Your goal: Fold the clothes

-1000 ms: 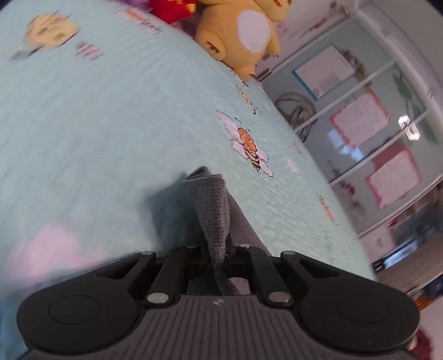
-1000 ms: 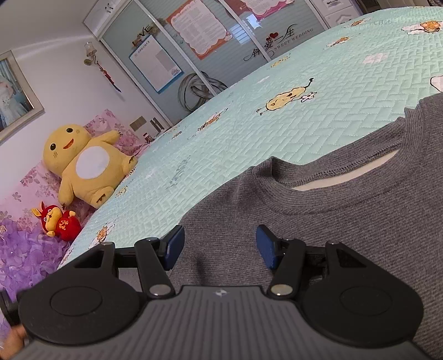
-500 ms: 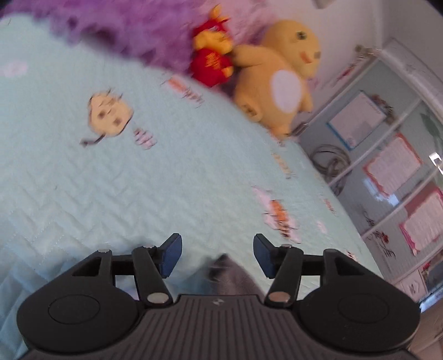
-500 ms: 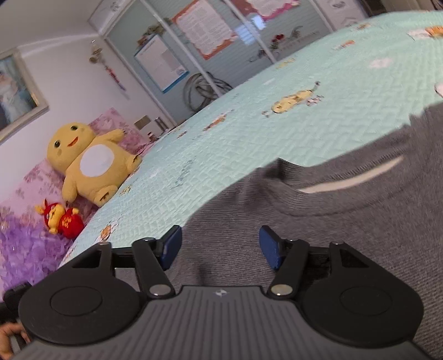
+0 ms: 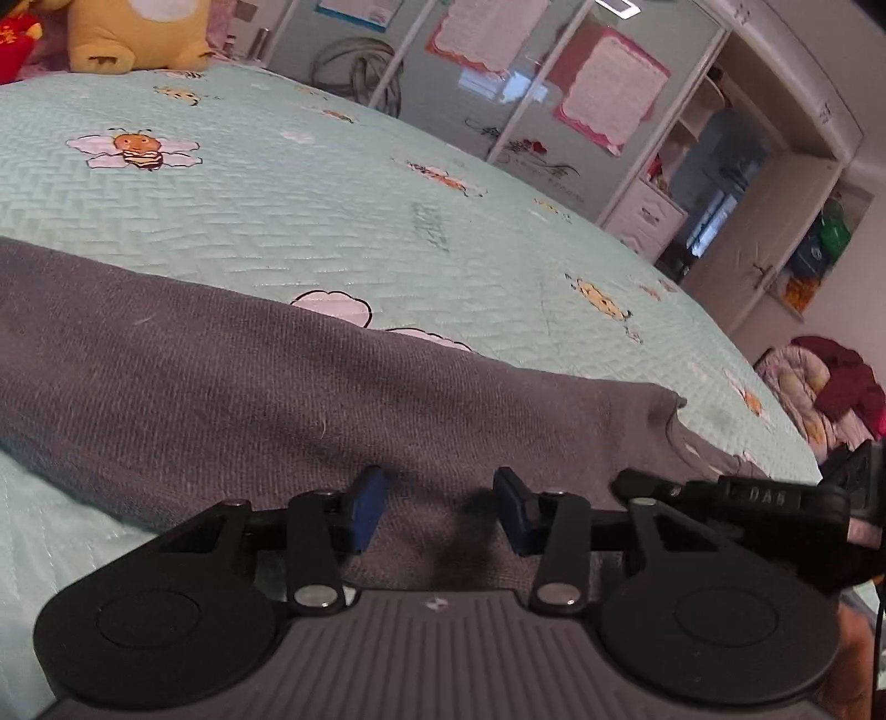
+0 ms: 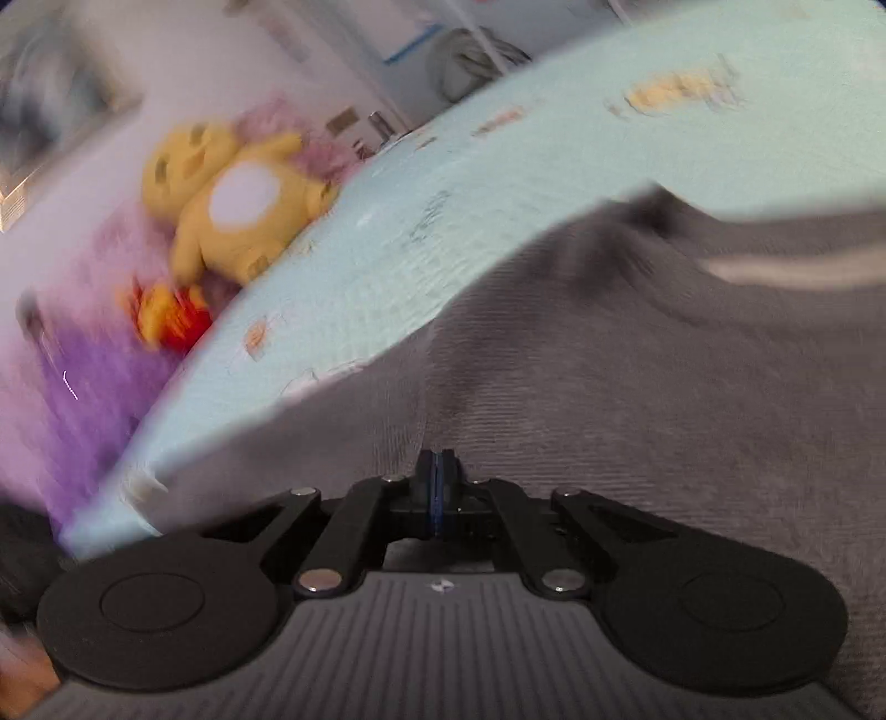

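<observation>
A grey knit sweater [image 5: 277, 387] lies flat on the mint quilted bedspread [image 5: 332, 210]. My left gripper [image 5: 440, 507] hovers open just above the sweater's body, its blue pads [image 5: 362, 509] apart with nothing between them. The neck opening [image 5: 673, 412] is to its right. In the blurred right wrist view, my right gripper [image 6: 437, 482] is shut, pads pressed together on a pinch of the grey sweater [image 6: 664, 415], which puckers at the tips. The collar with its white inner strip [image 6: 775, 271] lies ahead to the right. The right gripper's black frame [image 5: 775, 498] shows beside the left one.
A yellow plush toy [image 5: 138, 33] and a red toy [image 6: 171, 315] sit at the head of the bed by purple fabric [image 6: 83, 415]. Glass wardrobe doors with posters [image 5: 554, 83] stand beyond the bed. A heap of clothes [image 5: 830, 382] lies past the far corner.
The left gripper let go of the grey sleeve, opened, and swung over the sweater's body. The right gripper, open above the sweater before, has shut on the fabric and is moving.
</observation>
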Demonstrator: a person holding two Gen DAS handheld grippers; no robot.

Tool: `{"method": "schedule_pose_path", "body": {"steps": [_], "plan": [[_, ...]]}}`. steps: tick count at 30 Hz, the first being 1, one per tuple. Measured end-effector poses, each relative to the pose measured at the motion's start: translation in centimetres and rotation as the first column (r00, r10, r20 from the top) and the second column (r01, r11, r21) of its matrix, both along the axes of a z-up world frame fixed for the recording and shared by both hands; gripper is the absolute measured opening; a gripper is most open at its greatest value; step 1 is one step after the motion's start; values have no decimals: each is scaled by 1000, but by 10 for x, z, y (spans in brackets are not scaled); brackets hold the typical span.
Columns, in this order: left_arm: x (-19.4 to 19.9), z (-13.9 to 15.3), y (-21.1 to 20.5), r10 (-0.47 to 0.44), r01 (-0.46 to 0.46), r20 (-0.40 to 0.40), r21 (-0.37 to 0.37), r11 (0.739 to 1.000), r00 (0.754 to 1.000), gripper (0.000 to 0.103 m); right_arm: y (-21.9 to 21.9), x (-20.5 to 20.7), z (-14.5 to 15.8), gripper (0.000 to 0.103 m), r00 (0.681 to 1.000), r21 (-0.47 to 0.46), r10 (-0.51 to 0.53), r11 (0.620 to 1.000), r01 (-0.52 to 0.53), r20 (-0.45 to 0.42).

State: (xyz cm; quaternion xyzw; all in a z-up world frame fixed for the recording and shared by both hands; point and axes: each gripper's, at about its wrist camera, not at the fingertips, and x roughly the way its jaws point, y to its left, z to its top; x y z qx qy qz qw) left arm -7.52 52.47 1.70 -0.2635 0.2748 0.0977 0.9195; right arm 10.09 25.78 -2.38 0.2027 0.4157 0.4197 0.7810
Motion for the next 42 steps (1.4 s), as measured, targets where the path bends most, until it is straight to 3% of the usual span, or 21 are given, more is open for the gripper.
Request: {"method": "schedule_pose_path", "body": {"steps": [5,9,12,15,17,18,19,20,21,24,27,30,31,32,34,35,37,39,42], "plan": [[-37,10,-19,44,-43,-9,8,999,999,48,-1,-4,6,0,996,-52,-57,997,60,67],[-61,17,-50,-54,54,2,19,998,999,53,-1,-18,10,0,993,-67,-85,994,91,83],[-70,7,-69,-95,94,-30,-37,995,995,53,-18,-43,17,9,992,-34,-125,991,126,20],[-83,-2,-83,-108,104,-42,-78,991,993,54,-38,-85,30,17,997,15,-83,996,83,-7],[-93,-3,-93,-109,106,-49,-57,993,993,55,-50,-113,35,26,998,-93,-57,994,59,24],[-97,-2,-96,-106,104,-54,-48,993,993,55,-58,-126,34,26,997,-167,-58,984,64,42],[-102,-1,-98,-102,100,-56,-50,994,993,55,-71,-137,33,18,994,-226,-85,969,97,64],[-106,0,-100,-99,95,-56,-58,994,994,56,-90,-148,32,3,989,-254,-119,957,137,87],[-110,1,-101,-95,91,-57,-66,994,994,56,-110,-158,32,0,982,-278,-155,943,181,110],[-120,6,-111,-96,93,-73,-42,995,993,56,-165,-179,34,0,946,-290,-287,902,320,149],[-133,14,-130,-122,124,-66,29,992,990,57,-214,-198,38,0,893,-285,-412,847,448,180],[-145,15,-150,-153,160,-81,85,983,985,57,-258,-216,42,9,834,-275,-511,787,552,210],[-150,17,-155,-155,164,-86,111,980,984,57,-255,-223,45,21,851,-269,-478,809,523,219],[-156,21,-160,-162,173,-85,148,974,983,57,-252,-229,46,34,876,-268,-427,838,476,222],[-168,29,-172,-200,214,-85,225,950,976,57,-252,-241,45,39,918,-285,-328,879,383,223],[-174,33,-179,-231,247,-91,262,933,969,58,-254,-246,43,39,929,-312,-295,881,355,223],[-188,37,-195,-316,334,-111,296,895,942,62,-259,-255,39,38,930,-376,-285,855,356,234],[-201,36,-212,-385,409,-137,313,857,913,62,-277,-264,39,35,917,-380,-322,838,391,234],[-223,33,-243,-491,511,-155,373,775,857,62,-285,-288,53,37,904,-403,-332,814,418,269]]}}
